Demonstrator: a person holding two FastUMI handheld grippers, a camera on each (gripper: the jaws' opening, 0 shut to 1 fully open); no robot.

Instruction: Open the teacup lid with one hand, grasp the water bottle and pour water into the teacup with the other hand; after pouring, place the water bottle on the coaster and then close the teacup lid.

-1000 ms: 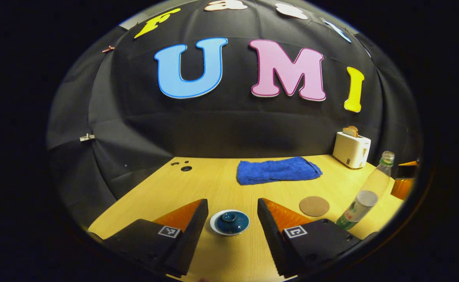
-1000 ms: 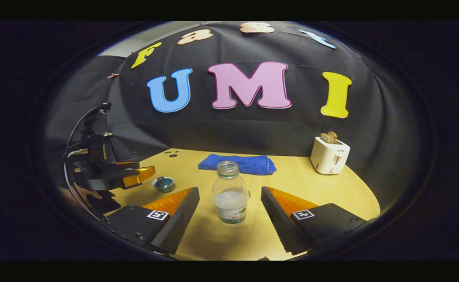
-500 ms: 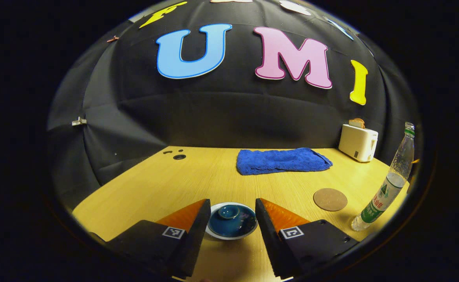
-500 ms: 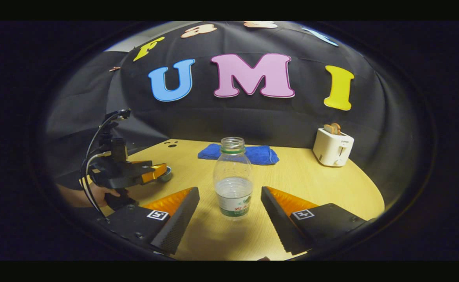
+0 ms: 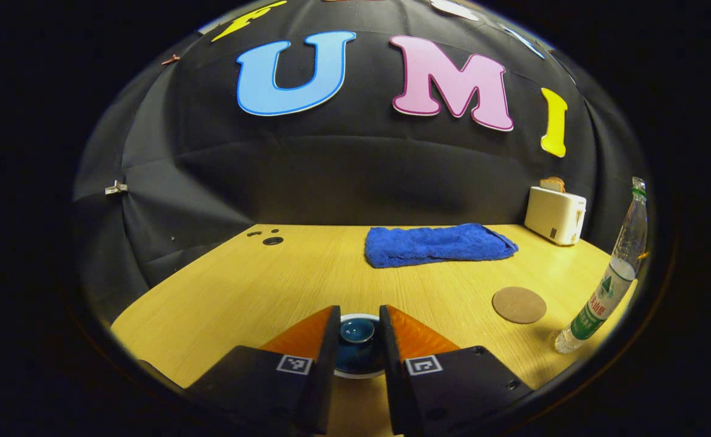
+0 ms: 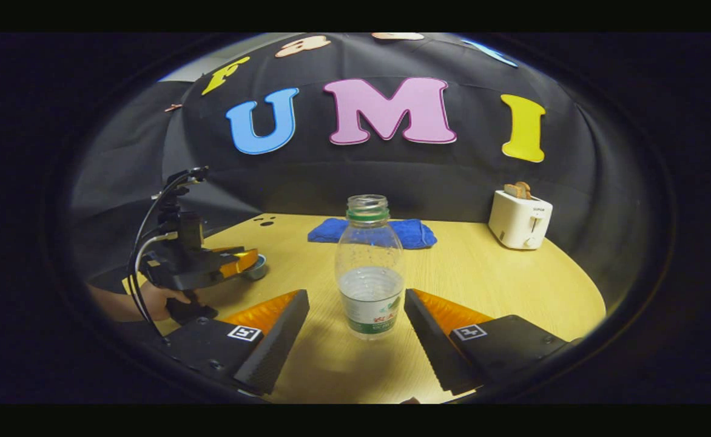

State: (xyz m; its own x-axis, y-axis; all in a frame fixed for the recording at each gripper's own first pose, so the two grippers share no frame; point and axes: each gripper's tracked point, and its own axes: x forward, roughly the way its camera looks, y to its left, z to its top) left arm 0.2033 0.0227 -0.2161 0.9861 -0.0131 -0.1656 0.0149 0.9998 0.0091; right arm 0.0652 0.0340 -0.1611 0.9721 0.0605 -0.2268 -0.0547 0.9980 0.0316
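Observation:
The teacup (image 5: 348, 371) with its dark blue lid (image 5: 357, 331) stands on the wooden table (image 5: 240, 291), right between my left gripper's fingers. The left gripper (image 5: 358, 312) is shut on the lid's knob, the lid still seated on the cup. In the right gripper view a clear, uncapped water bottle (image 6: 370, 285), partly filled, stands upright between the fingers of my right gripper (image 6: 355, 296), which is open and not touching it. Off to the left there, the left gripper (image 6: 234, 262) sits over the teacup (image 6: 259, 267), held by a hand (image 6: 155, 301). The round cork coaster (image 5: 519, 304) lies right of the cup, near the bottle (image 5: 604, 285).
A folded blue towel (image 5: 437, 244) lies at the back middle of the table. A white toaster (image 5: 554, 213) with bread in it stands at the back right. Small dark holes (image 5: 272, 240) mark the back left of the tabletop.
The left gripper came down over the teacup and its fingers closed from wide apart onto the lid's knob. The right gripper moved closer to the bottle, staying open.

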